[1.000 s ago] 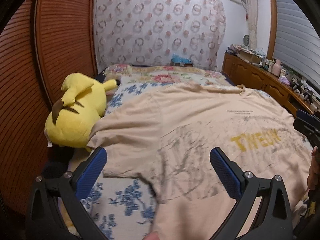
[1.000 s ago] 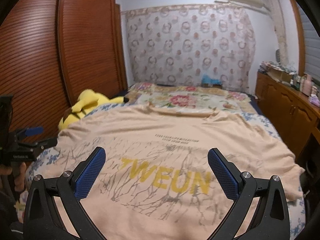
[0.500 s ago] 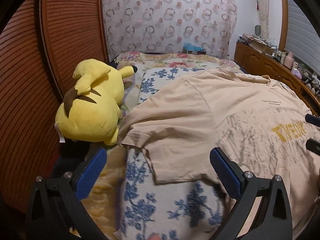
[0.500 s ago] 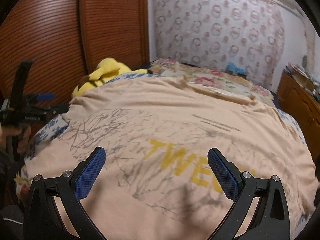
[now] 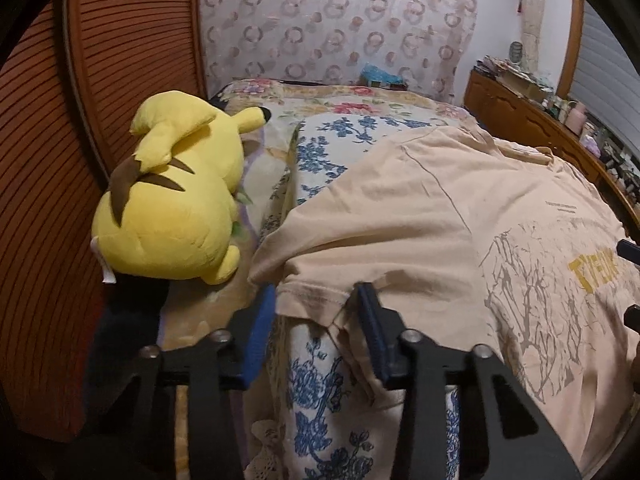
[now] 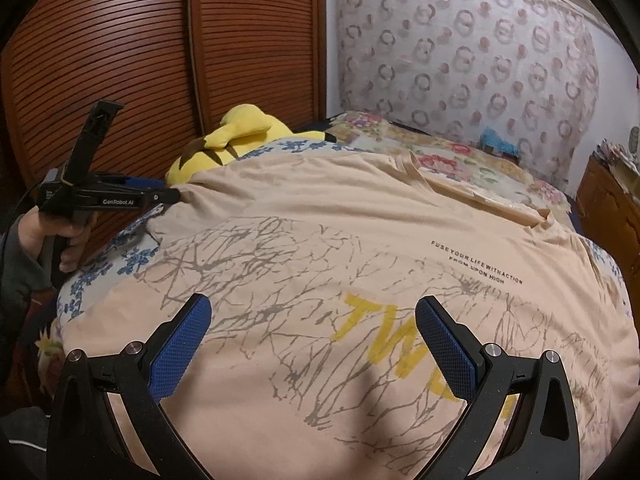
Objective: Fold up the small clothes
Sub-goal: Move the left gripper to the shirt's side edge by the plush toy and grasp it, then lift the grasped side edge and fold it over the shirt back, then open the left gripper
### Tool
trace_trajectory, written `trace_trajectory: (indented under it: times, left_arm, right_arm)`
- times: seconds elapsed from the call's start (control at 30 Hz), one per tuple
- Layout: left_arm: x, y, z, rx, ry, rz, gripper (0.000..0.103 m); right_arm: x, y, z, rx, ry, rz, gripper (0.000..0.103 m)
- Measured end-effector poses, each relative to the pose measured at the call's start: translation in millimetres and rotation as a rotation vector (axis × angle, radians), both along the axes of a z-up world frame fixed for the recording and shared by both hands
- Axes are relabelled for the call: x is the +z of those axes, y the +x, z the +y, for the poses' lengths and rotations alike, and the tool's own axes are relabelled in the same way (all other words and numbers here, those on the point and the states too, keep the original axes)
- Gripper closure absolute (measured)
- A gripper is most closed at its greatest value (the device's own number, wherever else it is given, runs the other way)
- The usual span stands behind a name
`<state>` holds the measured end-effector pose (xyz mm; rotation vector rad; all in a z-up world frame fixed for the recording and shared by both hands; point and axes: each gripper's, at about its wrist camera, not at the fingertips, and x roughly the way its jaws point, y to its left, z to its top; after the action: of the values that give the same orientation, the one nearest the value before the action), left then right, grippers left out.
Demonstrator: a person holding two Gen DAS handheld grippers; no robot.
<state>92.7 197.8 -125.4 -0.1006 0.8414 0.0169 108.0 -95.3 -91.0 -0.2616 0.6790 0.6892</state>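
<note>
Left claw (image 5: 316, 304) narrowed around one T-shirt (image 5: 420, 208) sleeve hem, right claw (image 6: 312, 344) wide, holding nothing, one plush (image 5: 172, 200)

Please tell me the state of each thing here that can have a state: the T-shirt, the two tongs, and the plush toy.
T-shirt: spread flat on the bed, print side up, not folded yet.
T-shirt sleeve: lies between the fingers of the left tongs, at the bed's edge.
Left tongs: partly closed around the sleeve hem; a firm grip cannot be confirmed.
Right tongs: open, above the shirt's print, holding nothing.
Plush toy: lying on its side beside the shirt.
</note>
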Motion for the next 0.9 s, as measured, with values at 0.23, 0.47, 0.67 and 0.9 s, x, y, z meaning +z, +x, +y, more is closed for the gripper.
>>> trace_trajectory:
  times: [0.23, 0.47, 0.67, 0.9]
  left_arm:
    - [4, 3, -9, -0.038, 0.064, -0.002, 0.101]
    - [37, 3, -31, -0.095, 0.068, -0.073, 0.103]
    - [72, 11, -74, -0.195, 0.039, -0.136, 0.103]
    - [96, 22, -143, -0.315, 0.028, -0.146, 0.102]
  right_arm:
    - [-3, 4, -8, 0.015, 0.018, 0.038, 0.0]
    - [1, 3, -30, -0.026, 0.068, 0.048, 0.0]
    - [13, 7, -57, -0.082, 0.1, 0.025, 0.0]
    - [17, 12, -87, -0.143, 0.135, 0.023, 0.0]
